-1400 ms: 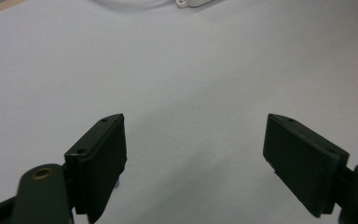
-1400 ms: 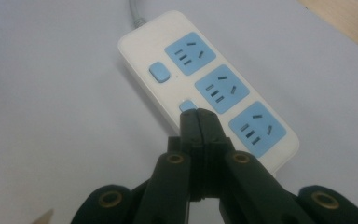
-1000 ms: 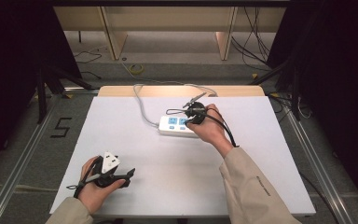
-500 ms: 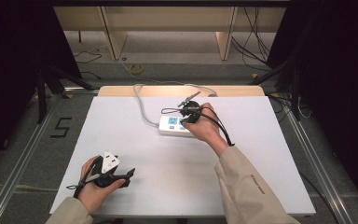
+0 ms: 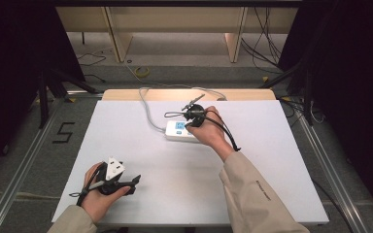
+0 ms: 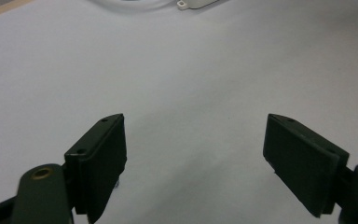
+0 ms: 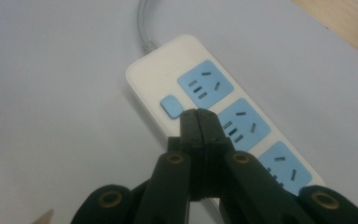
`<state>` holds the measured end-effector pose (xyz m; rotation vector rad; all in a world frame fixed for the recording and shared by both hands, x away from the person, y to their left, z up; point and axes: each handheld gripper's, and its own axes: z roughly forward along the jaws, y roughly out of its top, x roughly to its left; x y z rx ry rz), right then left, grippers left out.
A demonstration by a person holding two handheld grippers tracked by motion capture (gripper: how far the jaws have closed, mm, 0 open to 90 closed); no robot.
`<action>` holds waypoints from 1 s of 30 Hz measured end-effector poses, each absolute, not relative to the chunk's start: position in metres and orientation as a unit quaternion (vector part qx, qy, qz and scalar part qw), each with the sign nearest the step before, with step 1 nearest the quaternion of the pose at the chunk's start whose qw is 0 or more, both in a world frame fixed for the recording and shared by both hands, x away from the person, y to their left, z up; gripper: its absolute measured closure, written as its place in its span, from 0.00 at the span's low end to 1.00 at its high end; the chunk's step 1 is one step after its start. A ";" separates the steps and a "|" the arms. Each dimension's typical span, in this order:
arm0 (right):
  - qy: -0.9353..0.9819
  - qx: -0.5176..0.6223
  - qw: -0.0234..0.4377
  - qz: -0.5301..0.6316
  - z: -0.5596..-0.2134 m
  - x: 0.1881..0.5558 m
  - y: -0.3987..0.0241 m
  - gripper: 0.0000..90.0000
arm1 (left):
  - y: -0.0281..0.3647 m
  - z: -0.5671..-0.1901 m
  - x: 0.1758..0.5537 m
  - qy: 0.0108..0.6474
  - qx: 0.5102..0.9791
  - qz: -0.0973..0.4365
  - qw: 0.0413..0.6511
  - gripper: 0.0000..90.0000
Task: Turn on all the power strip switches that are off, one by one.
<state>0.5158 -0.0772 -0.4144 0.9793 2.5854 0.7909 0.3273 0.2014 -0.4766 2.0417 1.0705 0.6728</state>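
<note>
A white power strip [image 7: 154,70] with blue sockets and a blue switch button [image 7: 171,107] lies at the middle back of the white table [image 5: 252,160]; its grey cable [image 7: 144,23] runs off toward the far edge. My right gripper [image 7: 199,116] is shut with nothing between its jaws, and its tips hover right beside the switch button, over the strip's end nearest the cable. In the high view the right gripper [image 5: 189,122] points down at the power strip [image 5: 175,133]. My left gripper [image 5: 134,184] rests low at the front left, open and empty. The left gripper [image 6: 196,140] faces bare tabletop.
The strip's cable [image 5: 148,109] curls over the table's wooden back edge [image 5: 126,94]. A metal frame rail [image 5: 19,179] runs along the left side, and shelving legs stand behind the table. The corner of the power strip [image 6: 193,3] peeks in at the top of the left gripper view.
My right hand has shifted a little to the left over the power strip, its jaws staying shut. The left hand has not moved.
</note>
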 end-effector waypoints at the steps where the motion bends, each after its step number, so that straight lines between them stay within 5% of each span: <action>1: 0.891 0.338 0.132 0.274 -0.415 0.516 -0.077 1.00 | 0.201 -0.477 0.327 0.416 0.793 0.261 0.362 0.24; 30: 0.892 0.345 0.119 0.269 -0.426 0.524 -0.063 1.00 | 0.202 -0.476 0.327 0.410 0.795 0.262 0.361 0.23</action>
